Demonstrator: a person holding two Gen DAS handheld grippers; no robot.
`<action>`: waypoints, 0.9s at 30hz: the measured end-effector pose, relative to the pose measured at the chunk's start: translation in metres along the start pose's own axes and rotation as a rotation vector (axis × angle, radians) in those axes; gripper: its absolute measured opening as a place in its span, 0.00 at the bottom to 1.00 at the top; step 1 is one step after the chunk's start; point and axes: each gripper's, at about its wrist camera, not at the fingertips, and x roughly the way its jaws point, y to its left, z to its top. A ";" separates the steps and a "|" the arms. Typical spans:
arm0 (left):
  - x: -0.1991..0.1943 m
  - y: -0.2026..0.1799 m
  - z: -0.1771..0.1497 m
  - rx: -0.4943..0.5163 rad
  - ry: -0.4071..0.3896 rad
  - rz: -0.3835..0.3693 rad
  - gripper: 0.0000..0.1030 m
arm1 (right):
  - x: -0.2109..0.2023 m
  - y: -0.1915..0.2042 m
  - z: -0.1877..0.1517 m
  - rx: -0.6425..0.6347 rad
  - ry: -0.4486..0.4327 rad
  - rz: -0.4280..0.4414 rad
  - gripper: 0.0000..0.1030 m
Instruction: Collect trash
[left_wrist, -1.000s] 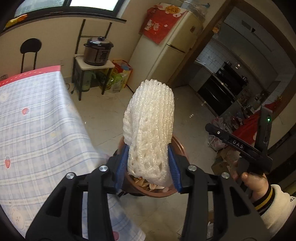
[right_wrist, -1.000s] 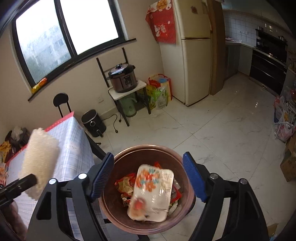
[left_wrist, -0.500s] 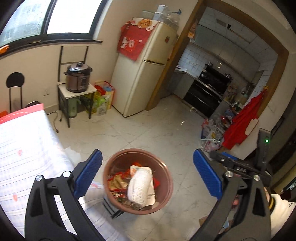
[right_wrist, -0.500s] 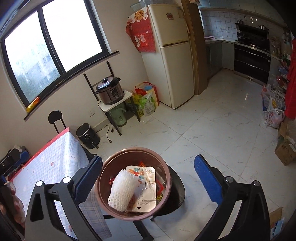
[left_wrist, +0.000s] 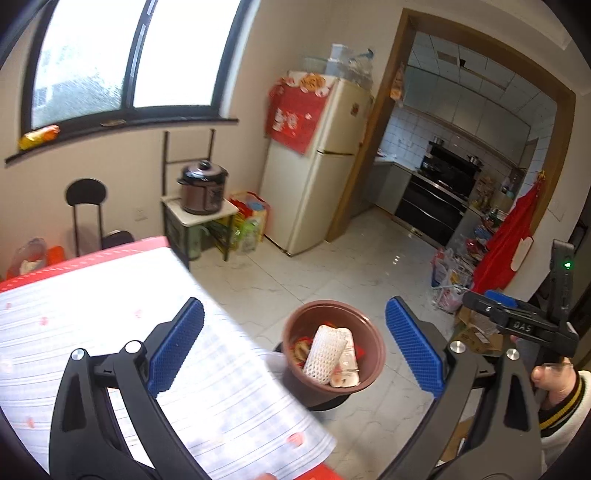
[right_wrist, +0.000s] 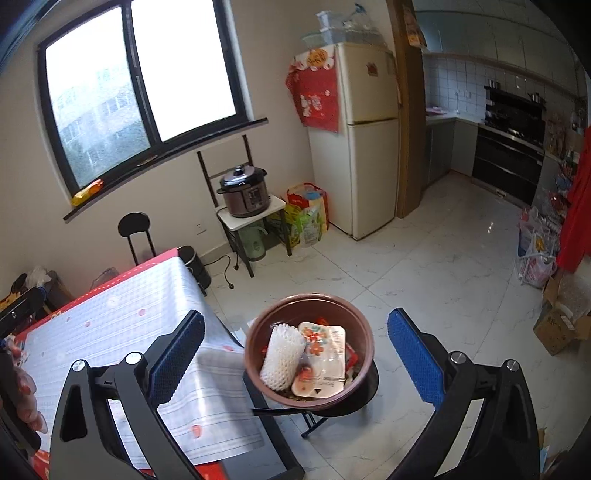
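White foam net sleeve (left_wrist: 324, 353) lies in the brown trash bin (left_wrist: 364, 384), tilted, leaning on a flat printed food packet (left_wrist: 348, 360) w/ other wrappers under both. From the right wrist view the sleeve (right_wrist: 281, 357) sits on the left side of the bin (right_wrist: 255, 354), packet (right_wrist: 320, 360) beside it on the right, touching. Bin stands on a dark round stool (right_wrist: 364, 397), just off the corner of the bench (left_wrist: 92, 295), which has a pale striped cloth w/ red edge.

Left gripper (left_wrist: 295, 352): jaws have just been opening, now wide apart, nothing btwn them; bin shows below thru the gap, well apart from the blue pads (left_wrist: 176, 345). Right gripper (right_wrist: 295, 354): same, jaws have just been opening, now fully spread, empty, above the bin, no contact. Right gripper also shows at the right edge of the left view (left_wrist: 517, 325), held by a hand (left_wrist: 554, 384) in a white sleeve w/ striped cuff.

Further out: cream fridge (right_wrist: 364, 147) w/ red cloth over it, pressure cooker (right_wrist: 245, 194) on a small stand, black chair (right_wrist: 135, 230) by the wall, window (right_wrist: 140, 88), kitchen doorway on the right, white tiled floor (right_wrist: 443, 277).
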 end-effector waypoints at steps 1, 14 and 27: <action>-0.012 0.006 0.000 0.004 -0.008 0.012 0.94 | -0.010 0.012 -0.001 -0.007 -0.010 -0.004 0.95; -0.151 0.070 -0.017 0.057 -0.101 0.136 0.94 | -0.103 0.120 -0.034 -0.093 -0.089 -0.019 0.95; -0.209 0.100 -0.029 0.109 -0.136 0.131 0.94 | -0.141 0.170 -0.056 -0.097 -0.132 -0.066 0.95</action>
